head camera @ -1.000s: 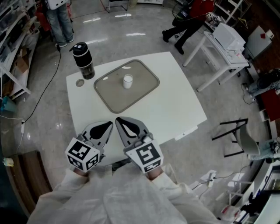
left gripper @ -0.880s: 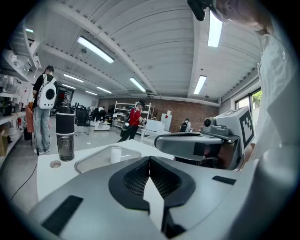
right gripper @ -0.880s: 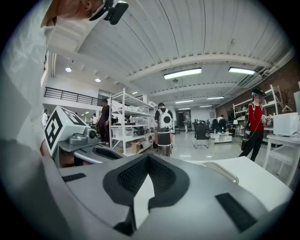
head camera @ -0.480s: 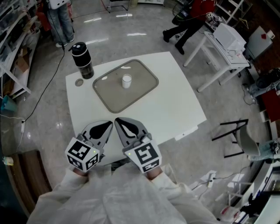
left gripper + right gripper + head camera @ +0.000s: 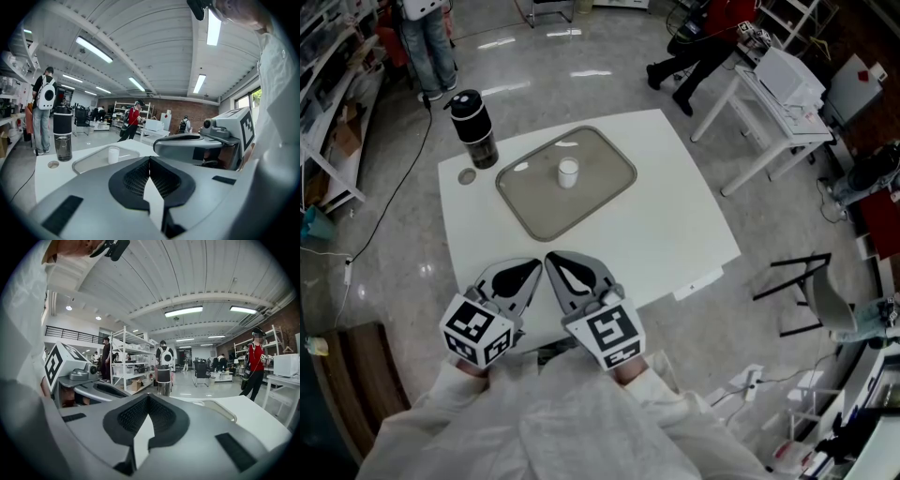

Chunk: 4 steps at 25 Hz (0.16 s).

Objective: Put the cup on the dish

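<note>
Currently, small white cup (image 5: 568, 172) standing on shallow grey dish (image 5: 534, 208), well ahead of left gripper (image 5: 150, 160) and right gripper (image 5: 148, 397), fingers pressed together, empty; risk: needless reach topples light cup.

The left gripper (image 5: 150, 161) is pointing across the white bench (image 5: 44, 176), its dark ribbed fingers (image 5: 136, 180) meeting at the tips with nothing between them. Beyond them a small white cup (image 5: 113, 154) is standing upright inside the shallow grey dish (image 5: 91, 164). Left of the dish a bottle (image 5: 63, 136) with a black top is standing, and a small round disc (image 5: 53, 164) is lying near its foot. The right gripper (image 5: 187, 146) is hovering just beside on the right, showing its marker cube (image 5: 243, 127). Behind the bench, a person with a white backpack (image 5: 45, 110) and a person in red (image 5: 134, 123) are standing on the floor.
</note>
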Motion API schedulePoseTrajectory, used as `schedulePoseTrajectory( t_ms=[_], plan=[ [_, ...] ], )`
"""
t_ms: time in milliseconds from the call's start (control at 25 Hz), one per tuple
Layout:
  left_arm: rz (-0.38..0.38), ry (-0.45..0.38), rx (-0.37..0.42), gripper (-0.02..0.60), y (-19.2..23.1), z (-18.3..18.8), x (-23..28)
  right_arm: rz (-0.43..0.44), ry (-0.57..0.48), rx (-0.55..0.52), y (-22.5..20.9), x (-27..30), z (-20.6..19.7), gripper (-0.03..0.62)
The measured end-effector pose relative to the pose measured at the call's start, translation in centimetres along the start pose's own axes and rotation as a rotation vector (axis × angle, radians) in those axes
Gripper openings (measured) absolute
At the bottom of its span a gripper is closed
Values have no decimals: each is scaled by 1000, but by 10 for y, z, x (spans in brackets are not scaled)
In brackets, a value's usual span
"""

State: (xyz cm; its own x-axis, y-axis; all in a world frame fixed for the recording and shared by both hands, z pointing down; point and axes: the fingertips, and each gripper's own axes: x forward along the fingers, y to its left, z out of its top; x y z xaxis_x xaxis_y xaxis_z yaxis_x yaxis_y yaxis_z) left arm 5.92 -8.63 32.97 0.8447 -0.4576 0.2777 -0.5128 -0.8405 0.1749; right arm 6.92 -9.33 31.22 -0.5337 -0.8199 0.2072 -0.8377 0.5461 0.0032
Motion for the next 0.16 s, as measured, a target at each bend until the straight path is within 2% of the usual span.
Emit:
schedulePoseTrajectory(
  t_ms=[160],
  plan=[
    [-4,-3,5,9,-1,2,1,-4,2,-1,-1,-2,0,12]
  ],
)
